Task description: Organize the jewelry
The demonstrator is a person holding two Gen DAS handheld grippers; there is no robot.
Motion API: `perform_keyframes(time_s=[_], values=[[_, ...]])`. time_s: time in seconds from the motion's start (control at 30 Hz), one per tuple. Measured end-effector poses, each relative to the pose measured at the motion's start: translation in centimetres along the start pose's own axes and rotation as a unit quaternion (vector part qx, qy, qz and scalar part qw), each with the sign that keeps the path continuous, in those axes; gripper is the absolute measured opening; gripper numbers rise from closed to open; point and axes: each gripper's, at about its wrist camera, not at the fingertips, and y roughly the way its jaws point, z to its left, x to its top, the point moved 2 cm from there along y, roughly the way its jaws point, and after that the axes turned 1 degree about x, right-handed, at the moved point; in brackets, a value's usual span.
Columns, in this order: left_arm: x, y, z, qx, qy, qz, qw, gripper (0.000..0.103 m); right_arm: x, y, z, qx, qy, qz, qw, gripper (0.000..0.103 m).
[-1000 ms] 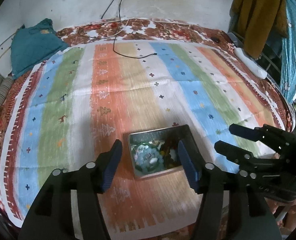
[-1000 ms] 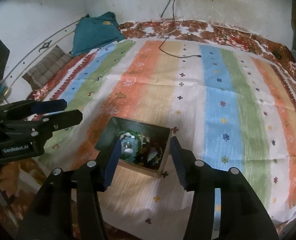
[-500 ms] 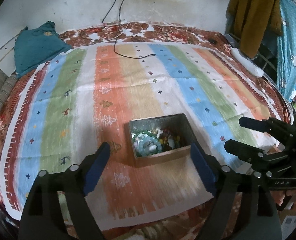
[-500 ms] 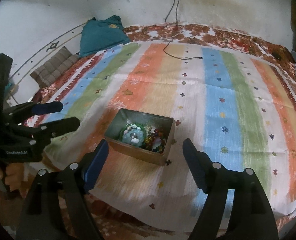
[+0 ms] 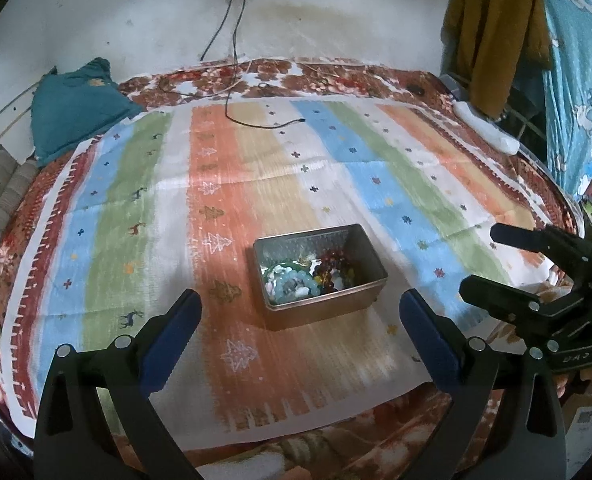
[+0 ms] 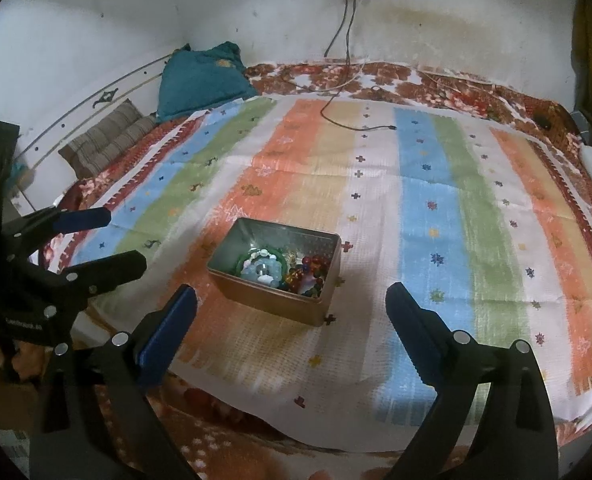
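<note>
An open metal tin (image 5: 369,286) (image 6: 256,298) sits on the striped cloth near the bed's front edge. It holds beaded jewelry (image 5: 309,276) (image 6: 284,270): pale blue, green and dark red beads. My left gripper (image 5: 299,308) is open and empty, held above the cloth in front of the tin. My right gripper (image 6: 290,300) is open and empty, also in front of the tin. Each gripper shows in the other's view: the right one in the left wrist view (image 5: 479,260), the left one in the right wrist view (image 6: 124,236).
The striped cloth (image 5: 224,184) (image 6: 427,184) covers a floral bedspread. A teal pillow (image 5: 72,108) (image 6: 204,76) and a striped cushion (image 6: 108,136) lie at the back left. A black cable (image 5: 256,120) (image 6: 351,126) lies on the far cloth. Clothes (image 5: 491,28) hang at the right.
Both grippers have opened wider and pulled back and up from the tin, which now lies fully in view beyond the fingertips.
</note>
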Motion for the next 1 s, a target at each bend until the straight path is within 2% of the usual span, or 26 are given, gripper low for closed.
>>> perform_keyframes(time_s=[0.37, 0.7, 1.0], values=[[-0.3, -0.4, 0.0, 0.016, 0.014, -0.012, 0.9997, 0.097, -0.3, -1.2, -0.2, 0.009, 0.006, -0.027, 1.0, 0.096], [-0.2, -1.4, -0.8, 0.025, 0.019, -0.04, 0.9987, 0.097, -0.2, -1.5, 0.3, 0.01, -0.015, -0.034, 0.999, 0.097], [-0.2, -1.7, -0.9, 0.027, 0.019, -0.049, 0.9982, 0.097, -0.3, -1.7, 0.4, 0.02, -0.021, -0.042, 0.999, 0.097]])
